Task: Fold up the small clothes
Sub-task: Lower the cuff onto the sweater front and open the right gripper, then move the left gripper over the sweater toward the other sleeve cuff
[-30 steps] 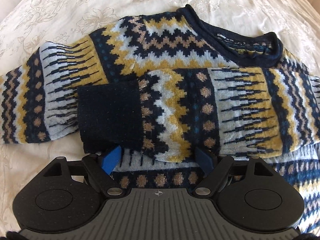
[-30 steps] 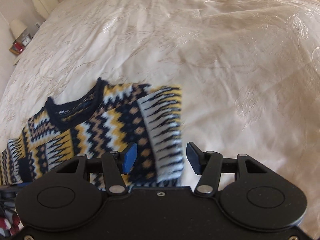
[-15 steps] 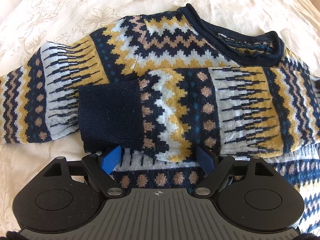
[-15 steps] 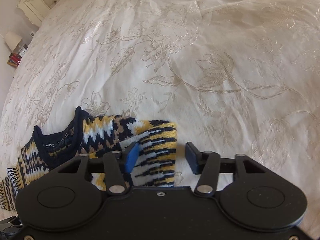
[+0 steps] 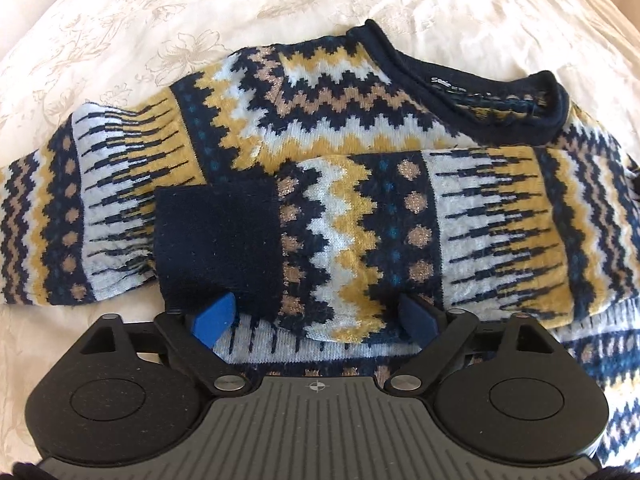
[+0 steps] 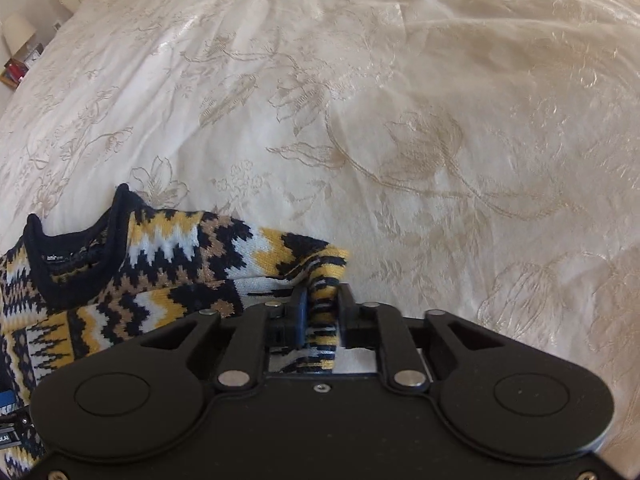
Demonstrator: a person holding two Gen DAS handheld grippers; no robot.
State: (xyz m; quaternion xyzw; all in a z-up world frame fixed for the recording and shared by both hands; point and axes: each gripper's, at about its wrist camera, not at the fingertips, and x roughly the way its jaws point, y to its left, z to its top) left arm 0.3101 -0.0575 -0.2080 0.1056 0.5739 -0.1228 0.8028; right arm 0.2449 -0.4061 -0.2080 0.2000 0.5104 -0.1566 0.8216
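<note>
Sweater on bed: one sleeve folded across chest, other outstretched. Left hand-held gripper opening, jaws apart, empty; right hand-held gripper easing, clamped on sweater's shoulder fold.

Patterned sweater on cream bedspread, sleeve folded across, left tool opening over it

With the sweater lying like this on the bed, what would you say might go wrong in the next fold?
1. The right hand-held gripper pinches only a thin fold at the sweater edge while its jaws are opening; the knit may slip out.
2. The left hand-held gripper is opening wide, nothing gripped; the folded sleeve and its cuff could slide off.
3. Dragging may bunch the bedspread.
</note>
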